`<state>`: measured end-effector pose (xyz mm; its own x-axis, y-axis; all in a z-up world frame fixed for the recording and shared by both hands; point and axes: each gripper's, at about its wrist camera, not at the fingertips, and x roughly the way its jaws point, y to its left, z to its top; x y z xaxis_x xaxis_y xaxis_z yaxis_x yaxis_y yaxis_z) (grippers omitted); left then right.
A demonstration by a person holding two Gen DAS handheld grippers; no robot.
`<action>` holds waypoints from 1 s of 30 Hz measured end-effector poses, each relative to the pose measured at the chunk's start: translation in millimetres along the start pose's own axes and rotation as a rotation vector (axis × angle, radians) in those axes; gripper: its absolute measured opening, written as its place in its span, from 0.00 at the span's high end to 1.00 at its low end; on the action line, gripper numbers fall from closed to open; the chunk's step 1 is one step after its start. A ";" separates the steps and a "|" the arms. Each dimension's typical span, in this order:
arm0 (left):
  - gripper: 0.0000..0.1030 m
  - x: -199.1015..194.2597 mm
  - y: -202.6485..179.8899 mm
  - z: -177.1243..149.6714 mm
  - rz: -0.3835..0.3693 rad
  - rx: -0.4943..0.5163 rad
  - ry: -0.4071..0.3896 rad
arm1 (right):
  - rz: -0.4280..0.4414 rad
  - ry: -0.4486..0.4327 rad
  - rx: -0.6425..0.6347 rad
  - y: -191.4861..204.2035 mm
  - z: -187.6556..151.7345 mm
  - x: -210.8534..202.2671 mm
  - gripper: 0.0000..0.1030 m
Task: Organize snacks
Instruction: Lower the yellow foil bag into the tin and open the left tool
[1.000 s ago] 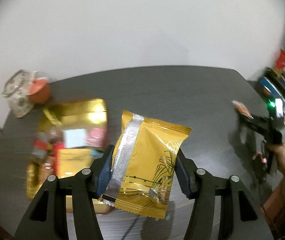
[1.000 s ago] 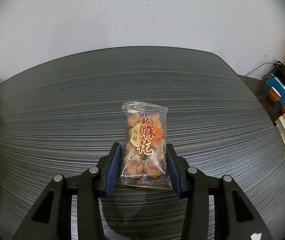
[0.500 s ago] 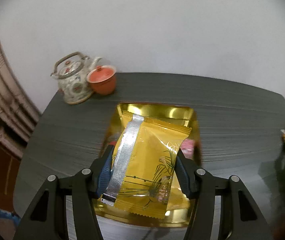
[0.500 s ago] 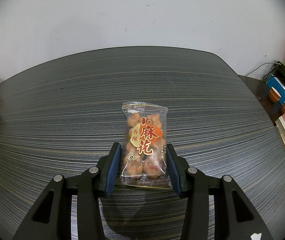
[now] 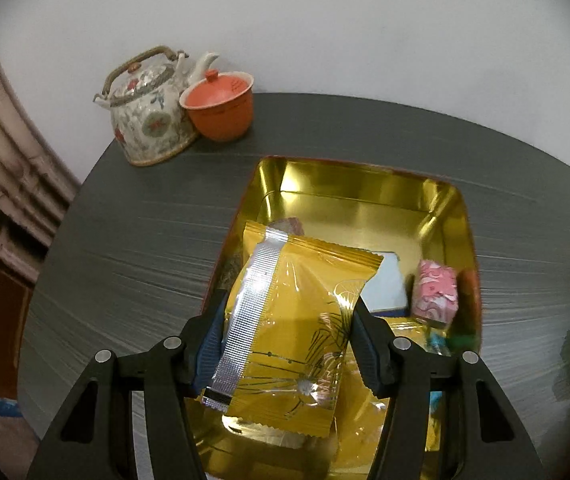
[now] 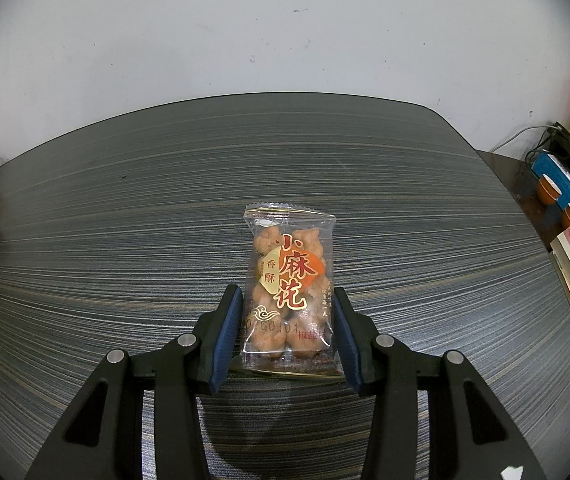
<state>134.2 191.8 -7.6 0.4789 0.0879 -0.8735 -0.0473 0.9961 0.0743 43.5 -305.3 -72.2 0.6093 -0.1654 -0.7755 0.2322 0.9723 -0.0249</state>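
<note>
The left gripper (image 5: 287, 344) has its jaws clamped on a yellow snack packet (image 5: 289, 332), which hangs over the near half of an open gold tin (image 5: 357, 200); the tin already holds a pink wrapped sweet (image 5: 434, 298) at about 3 o'clock from the packet and a pale blue-edged pack (image 5: 389, 284) partly hidden behind it. The right gripper (image 6: 287, 336) has its jaws closed on a clear packet of fried dough twists (image 6: 291, 284), held just above bare table (image 6: 125, 240), with nothing else near it. The main risk, as I judge it, is at release: the yellow packet is puffy and wide, so if let go tilted it could land across the tin's near rim or ride up on the sweets beneath and slide out. Squeezing harder could crush the contents. A floral teapot (image 5: 145, 120) and an orange lidded cup (image 5: 221, 110) stand touching at 11 o'clock from the tin, close enough for a careless swing to knock them. The table is dark grey with fine streaked grain, set against a plain white wall; books and boxes crowd a shelf at 3 o'clock in the right wrist view.
</note>
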 end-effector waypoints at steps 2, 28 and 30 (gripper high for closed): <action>0.44 2.5 -3.3 0.2 0.013 0.022 -0.011 | 0.000 0.000 0.001 -0.1 -0.1 0.0 0.59; 0.12 -66.9 -0.3 -26.0 0.058 0.056 -0.140 | -0.004 -0.001 -0.001 -2.6 1.0 -0.2 0.59; 0.12 -76.5 4.2 -35.7 0.059 0.042 -0.156 | -0.003 -0.001 -0.002 -2.4 0.8 -0.6 0.59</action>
<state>66.1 189.0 42.4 0.6071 0.1432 -0.7816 -0.0441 0.9882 0.1467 43.2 -307.7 -71.1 0.6092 -0.1689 -0.7748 0.2330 0.9721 -0.0287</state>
